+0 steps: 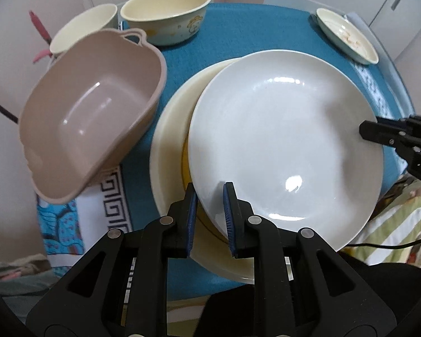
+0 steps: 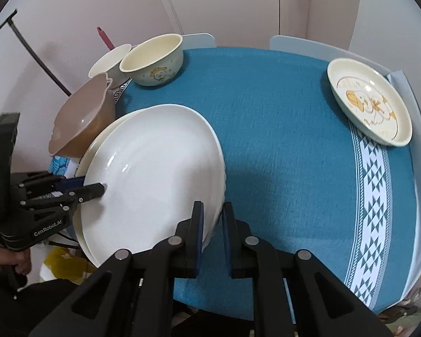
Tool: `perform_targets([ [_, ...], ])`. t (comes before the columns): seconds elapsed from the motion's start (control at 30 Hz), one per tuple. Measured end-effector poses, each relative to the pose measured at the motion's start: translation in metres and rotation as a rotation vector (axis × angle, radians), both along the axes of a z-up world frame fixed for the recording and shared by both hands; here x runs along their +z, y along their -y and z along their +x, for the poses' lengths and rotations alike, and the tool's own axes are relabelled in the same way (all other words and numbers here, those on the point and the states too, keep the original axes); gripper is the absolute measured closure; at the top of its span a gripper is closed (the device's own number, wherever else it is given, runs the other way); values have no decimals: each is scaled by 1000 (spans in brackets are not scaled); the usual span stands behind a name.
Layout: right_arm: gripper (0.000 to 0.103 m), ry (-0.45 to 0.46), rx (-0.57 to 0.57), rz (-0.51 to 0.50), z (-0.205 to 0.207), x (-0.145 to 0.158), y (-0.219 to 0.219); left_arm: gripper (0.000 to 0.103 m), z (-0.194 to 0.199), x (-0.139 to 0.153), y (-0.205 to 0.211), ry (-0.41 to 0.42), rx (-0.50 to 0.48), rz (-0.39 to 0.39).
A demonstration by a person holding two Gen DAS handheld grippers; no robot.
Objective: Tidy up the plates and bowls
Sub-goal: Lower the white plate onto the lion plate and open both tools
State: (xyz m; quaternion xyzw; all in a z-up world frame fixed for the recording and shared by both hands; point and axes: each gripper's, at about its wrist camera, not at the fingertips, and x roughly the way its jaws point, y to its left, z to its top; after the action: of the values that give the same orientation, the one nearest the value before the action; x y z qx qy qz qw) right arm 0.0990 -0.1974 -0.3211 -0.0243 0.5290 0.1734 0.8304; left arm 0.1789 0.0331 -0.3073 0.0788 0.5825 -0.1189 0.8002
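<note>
Two grippers hold one big white plate above a cream plate on the blue tabletop.

There are three plates: the white plate (image 1: 283, 146), the cream plate (image 1: 171, 129) lying under it, and a small picture plate (image 2: 370, 104) far off at the right edge of the tabletop (image 2: 280, 140). There are three bowls, all at the far left: a brown bowl (image 1: 92, 118) with handles that leans tilted, a cream bowl (image 1: 165, 14) with a cartoon on its side, and a plain cream bowl (image 1: 84, 28) just beside it. The left gripper (image 1: 210, 219) has its fingers closed narrow on the near left rim of the white plate. The right gripper (image 2: 212, 233) pinches the near right rim the same way. A hand (image 2: 5, 264) grips the left gripper's handle low at the left side.
</note>
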Motion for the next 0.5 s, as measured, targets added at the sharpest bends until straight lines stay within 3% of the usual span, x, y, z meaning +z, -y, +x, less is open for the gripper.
perform_targets([
  [0.13, 91, 3, 17, -15, 2, -1, -5, 87, -1, 2, 5, 25, -11, 67],
  [0.5, 91, 31, 46, -71, 2, 2, -10, 87, -13, 8, 15, 62, -29, 133],
])
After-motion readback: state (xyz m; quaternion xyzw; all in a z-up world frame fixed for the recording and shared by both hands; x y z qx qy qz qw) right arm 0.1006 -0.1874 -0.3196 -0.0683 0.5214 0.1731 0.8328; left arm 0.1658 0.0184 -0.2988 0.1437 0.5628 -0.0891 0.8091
